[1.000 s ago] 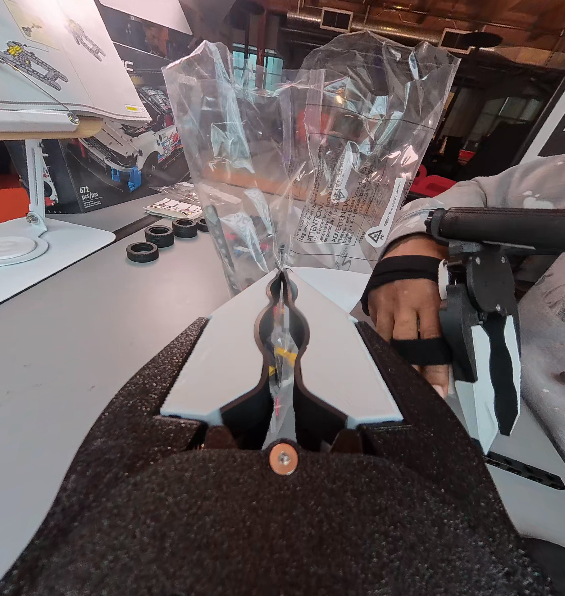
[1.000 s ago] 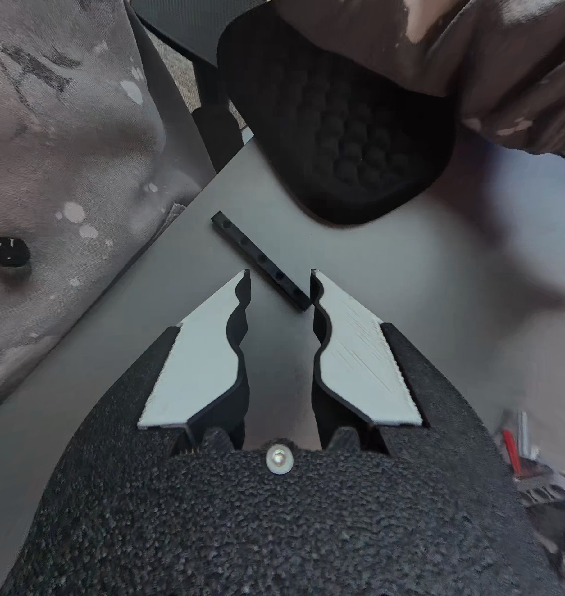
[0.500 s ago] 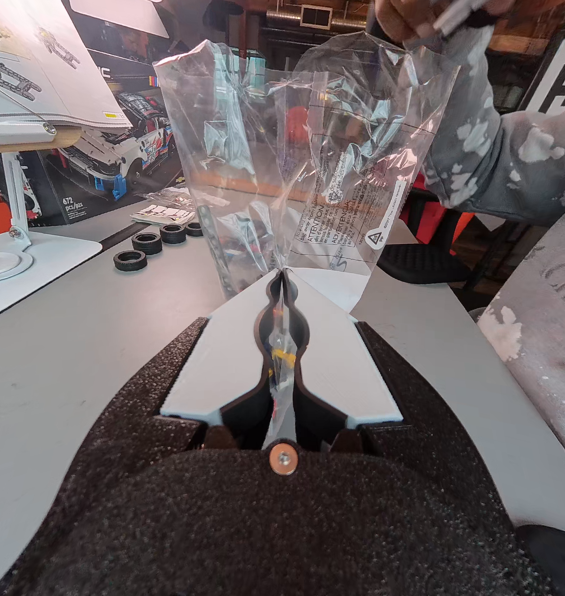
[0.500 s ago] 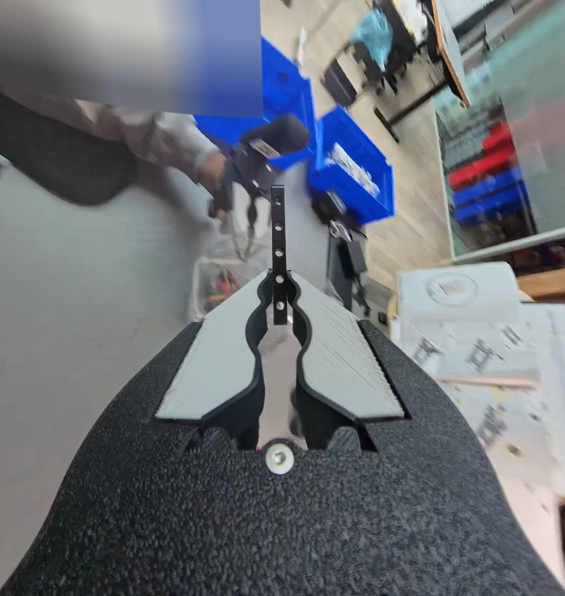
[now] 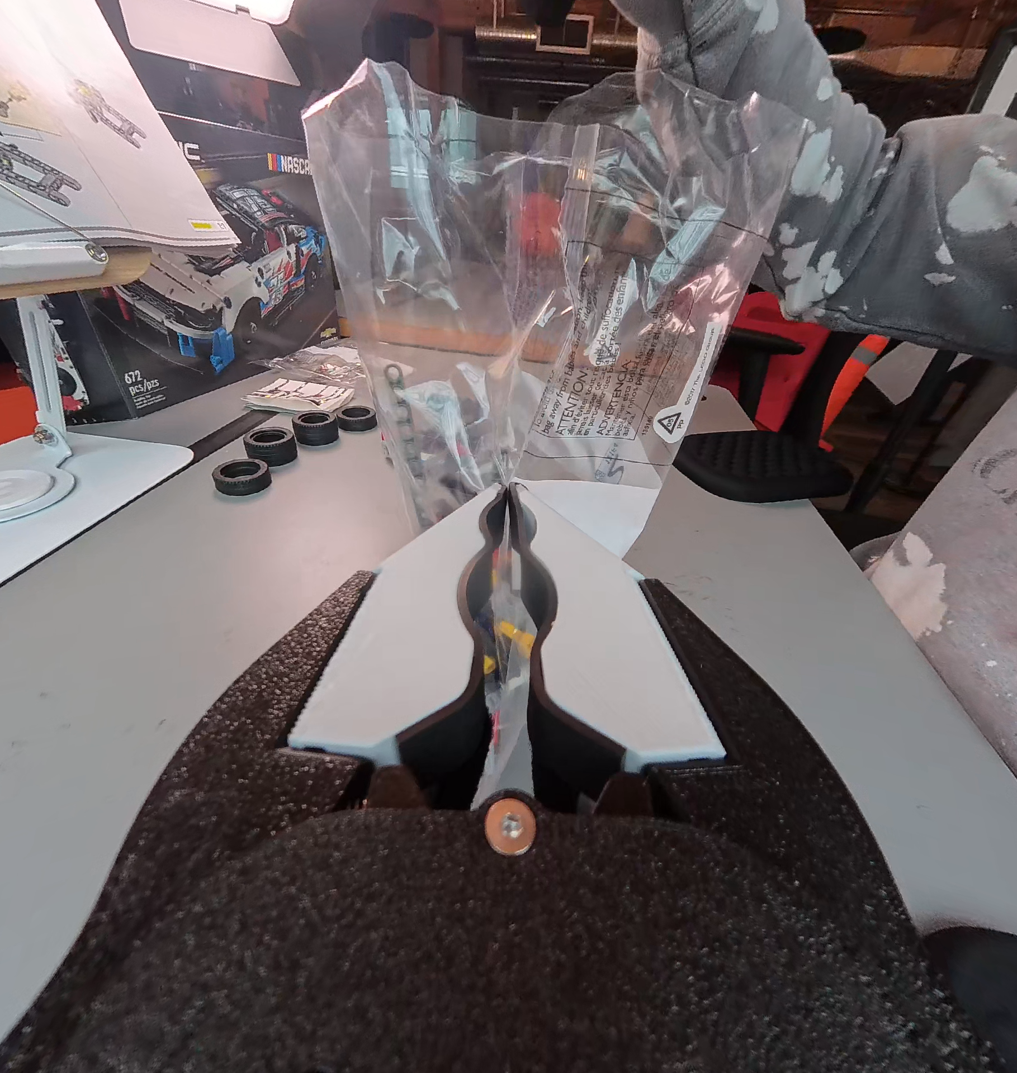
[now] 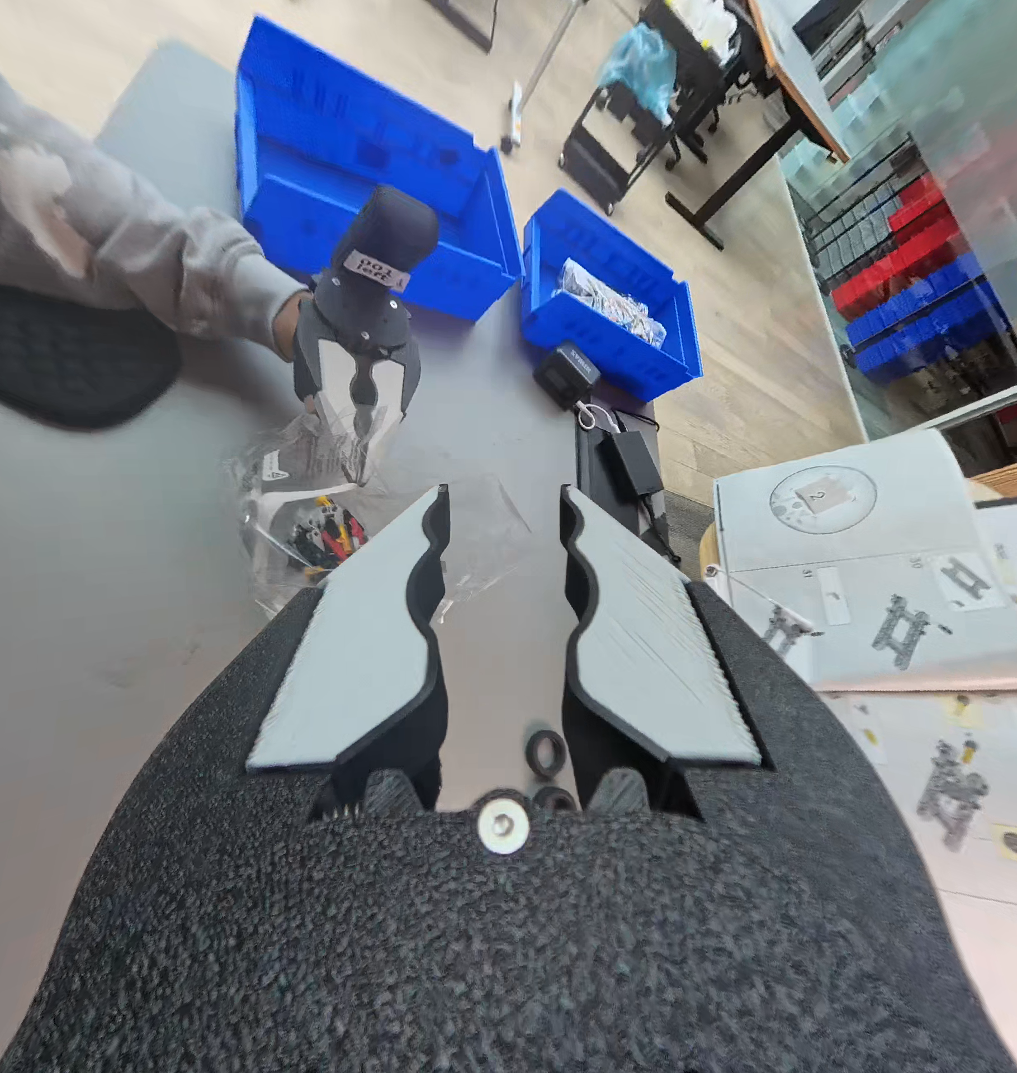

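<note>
My left gripper (image 5: 507,488) is shut on the pinched lower part of a clear plastic bag (image 5: 529,278), which stands upright above the grey table (image 5: 146,609). A black holed beam (image 5: 402,429) and small coloured pieces (image 5: 509,636) lie inside the bag. My right gripper (image 6: 503,493) is open and empty, held high over the bag (image 6: 320,522) and looking down on it. The left gripper (image 6: 362,429) shows there too, shut on the bag's film. A grey spotted sleeve (image 5: 843,174) reaches over the bag's top.
Three black tyres (image 5: 294,444) lie on the table at the left, also seen below the right gripper (image 6: 546,755). An instruction booklet (image 5: 76,151) rests on a white stand, with a set box (image 5: 215,302) behind. Two blue bins (image 6: 604,308) sit past the table edge. Left tips to right tips: about 20 cm.
The right gripper closed on a black holed beam on the table, lifted it above the bag, and now stands open without it. The left gripper kept its hold on the bag.
</note>
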A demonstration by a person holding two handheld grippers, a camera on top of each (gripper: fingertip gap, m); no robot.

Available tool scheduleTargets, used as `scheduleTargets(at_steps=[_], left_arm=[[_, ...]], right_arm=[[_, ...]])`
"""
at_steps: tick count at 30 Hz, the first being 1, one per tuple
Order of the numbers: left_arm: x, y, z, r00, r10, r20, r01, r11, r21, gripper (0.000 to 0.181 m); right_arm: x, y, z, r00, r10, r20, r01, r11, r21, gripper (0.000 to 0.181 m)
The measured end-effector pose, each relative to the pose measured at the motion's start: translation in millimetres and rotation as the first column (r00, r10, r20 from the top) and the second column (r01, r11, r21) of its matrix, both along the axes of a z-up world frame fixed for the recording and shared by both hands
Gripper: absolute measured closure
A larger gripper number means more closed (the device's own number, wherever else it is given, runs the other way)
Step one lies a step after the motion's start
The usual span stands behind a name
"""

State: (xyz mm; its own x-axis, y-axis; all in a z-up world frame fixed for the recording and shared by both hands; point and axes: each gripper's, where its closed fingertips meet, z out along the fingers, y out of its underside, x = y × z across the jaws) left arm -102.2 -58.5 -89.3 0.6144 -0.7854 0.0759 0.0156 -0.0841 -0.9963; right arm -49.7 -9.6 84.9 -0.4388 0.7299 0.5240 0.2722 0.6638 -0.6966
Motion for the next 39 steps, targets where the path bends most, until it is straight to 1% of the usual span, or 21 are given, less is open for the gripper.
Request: scheduleTargets(at_steps=[1,4,6,8,9,10,11,12,14,16,18,20,22,23,25,28,31,33,34,35,39], left_arm=[[-1.0,0.2,0.1,1.0,0.001,0.002,-0.001,1.0,0.001,0.181],[-3.6,0.2,0.2,1.0,0.003,0.006,-0.003,1.0,0.006,0.181],[-4.9,-0.3,0.1,1.0,0.003,0.01,-0.003,1.0,0.012,0.181],[-4.7,0.6,0.1,1.0,0.002,0.014,-0.002,1.0,0.017,0.181],[-3.8,1.2,0.0,1.0,-0.001,0.016,0.001,1.0,0.017,0.181],[-3.1,1.8,-0.3,1.0,-0.003,0.016,0.003,1.0,0.016,0.181],[-3.3,1.9,-0.4,1.0,-0.002,0.014,0.002,1.0,0.016,0.181],[-6.1,2.3,0.0,1.0,0.011,0.01,-0.011,1.0,0.019,0.181],[-23.0,6.1,4.0,0.996,0.086,0.011,-0.087,0.996,0.038,0.181],[-35.9,5.5,18.7,0.992,0.094,0.081,-0.098,0.994,0.052,0.181],[-33.5,6.9,36.7,0.991,0.077,0.111,-0.085,0.993,0.076,0.181],[-28.3,12.1,44.2,0.993,0.089,0.078,-0.095,0.991,0.089,0.181],[-28.6,15.8,39.9,0.992,0.093,0.09,-0.098,0.994,0.049,0.178],[-29.5,15.9,33.3,0.99,0.085,0.111,-0.087,0.996,0.013,0.171],[-27.3,14.2,11.0,0.991,0.055,0.125,-0.046,0.996,-0.075,0.148],[-15.0,14.2,-17.8,0.998,0.01,0.069,0.002,0.987,-0.163,0.126],[-8.5,26.5,-25.8,0.999,0.003,0.048,0.007,0.98,-0.2,0.12],[-13.0,40.6,-28.0,0.998,0.042,0.056,-0.028,0.972,-0.234,0.138],[-16.1,46.8,-29.4,0.996,0.065,0.06,-0.048,0.966,-0.256,0.156],[-17.6,49.6,-30.2,0.996,0.074,0.058,-0.056,0.962,-0.266,0.179],[-18.0,39.3,-23.4,0.998,0.06,0.036,-0.05,0.973,-0.223,0.181]], right_arm=[[7.0,4.6,-3.0,1.0,-0.001,-0.01,0.001,0.997,-0.071,0.138],[31.0,15.7,-40.9,0.999,0.016,0.039,-0.005,0.966,-0.258,0.119],[39.0,24.5,-87.3,0.993,0.01,0.115,0.031,0.934,-0.355,0.106],[35.7,30.4,-137.4,0.986,0.006,0.166,0.068,0.897,-0.436,0.102],[32.1,27.1,-158.2,0.983,0.024,0.18,0.069,0.868,-0.492,0.107],[29.4,20.3,-173.6,0.982,0.051,0.183,0.057,0.84,-0.539,0.122],[28.7,14.7,-184.0,0.982,0.068,0.174,0.04,0.832,-0.553,0.153],[28.6,15.7,-187.7,0.989,0.05,0.141,0.032,0.849,-0.527,0.177],[36.8,23.9,-177.4,0.998,0.016,0.066,0.019,0.869,-0.494,0.181],[45.9,30.3,-148.4,1.0,-0.003,-0.001,0.002,0.834,-0.552,0.181],[52.2,31.0,-125.6,1.0,-0.003,-0.028,-0.013,0.834,-0.552,0.181],[56.6,28.9,-119.4,1.0,-0.007,-0.026,-0.008,0.846,-0.533,0.181],[63.3,24.2,-132.2,1.0,0.0,0.01,0.006,0.809,-0.588,0.176],[66.2,24.3,-144.9,1.0,-0.008,0.028,0.024,0.783,-0.622,0.171],[71.6,25.2,-174.5,0.998,-0.02,0.053,0.05,0.754,-0.655,0.151],[75.0,22.3,-196.9,0.998,-0.024,0.053,0.053,0.737,-0.673,0.14],[67.9,28.4,-203.3,0.997,-0.067,0.036,0.074,0.757,-0.649,0.137],[61.3,36.5,-202.5,0.994,-0.105,0.019,0.092,0.753,-0.651,0.165],[59.2,41.1,-201.8,0.992,-0.125,0.007,0.1,0.762,-0.64,0.181],[59.2,43.0,-201.0,0.991,-0.13,0.002,0.103,0.771,-0.629,0.181],[72.8,47.6,-182.6,0.986,-0.147,-0.074,0.062,0.748,-0.661,0.181]])
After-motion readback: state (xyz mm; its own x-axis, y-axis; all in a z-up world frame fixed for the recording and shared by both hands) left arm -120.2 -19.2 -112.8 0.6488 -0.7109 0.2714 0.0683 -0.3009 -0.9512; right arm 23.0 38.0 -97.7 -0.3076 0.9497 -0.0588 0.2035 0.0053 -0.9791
